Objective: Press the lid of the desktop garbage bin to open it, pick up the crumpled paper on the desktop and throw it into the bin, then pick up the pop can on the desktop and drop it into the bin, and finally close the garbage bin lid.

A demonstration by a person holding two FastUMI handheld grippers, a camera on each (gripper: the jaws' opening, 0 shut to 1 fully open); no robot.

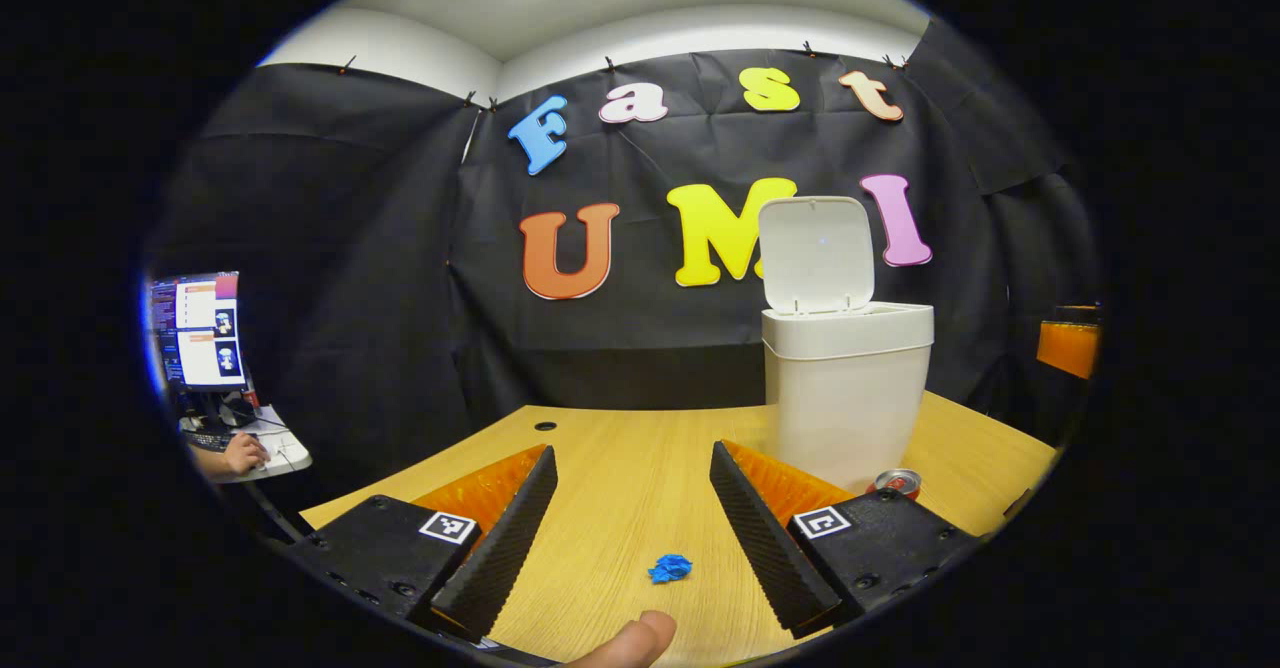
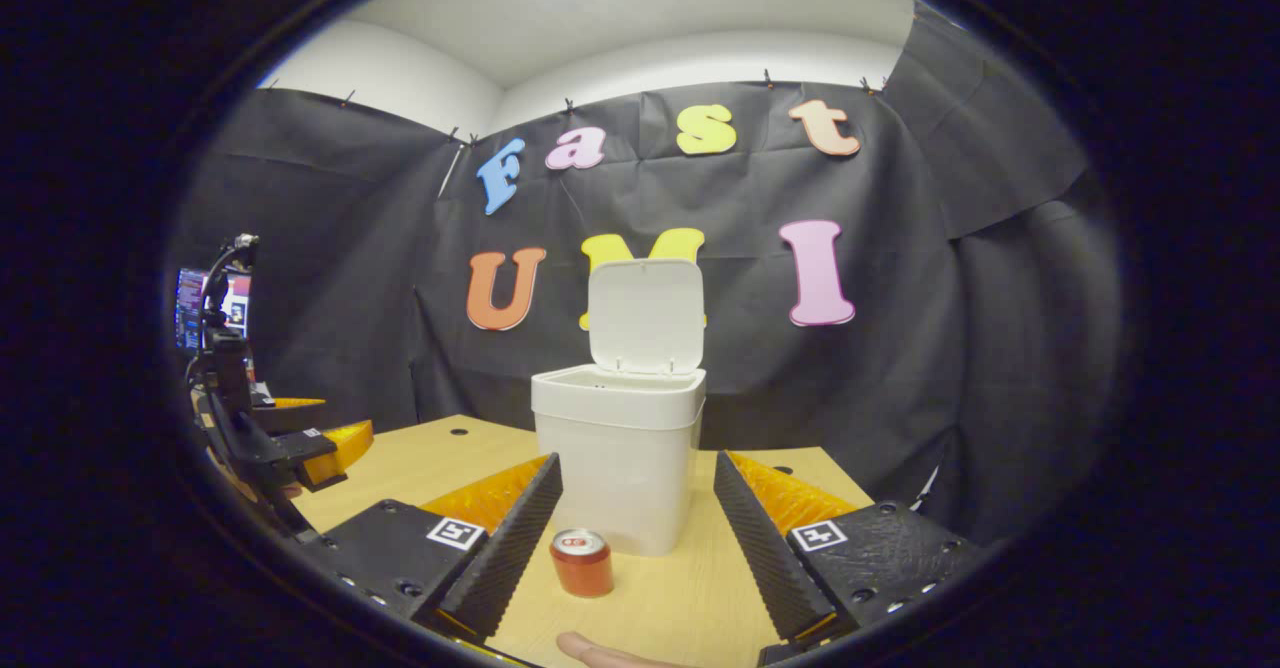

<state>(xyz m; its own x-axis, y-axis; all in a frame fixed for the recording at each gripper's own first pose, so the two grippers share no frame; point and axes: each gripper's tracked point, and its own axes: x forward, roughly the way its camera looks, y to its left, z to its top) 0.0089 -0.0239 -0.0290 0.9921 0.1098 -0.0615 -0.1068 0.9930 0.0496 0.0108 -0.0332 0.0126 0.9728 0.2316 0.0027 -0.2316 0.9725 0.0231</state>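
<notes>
Two grippers hang over the wooden desktop (image 1: 620, 468), both with jaws spread wide and nothing between them. In the left gripper view, the left gripper (image 1: 635, 548) has the blue crumpled paper (image 1: 669, 568) lying on the desk between its fingers, untouched. The white garbage bin (image 1: 848, 388) stands at about one o'clock, its lid (image 1: 815, 253) upright and open. What looks like the pop can (image 1: 898, 482) peeks out at the bin's foot, partly hidden. In the right gripper view, the right gripper (image 2: 635, 548) frames the red can upright, just in front of the bin; the left gripper sits at nine o'clock.
</notes>
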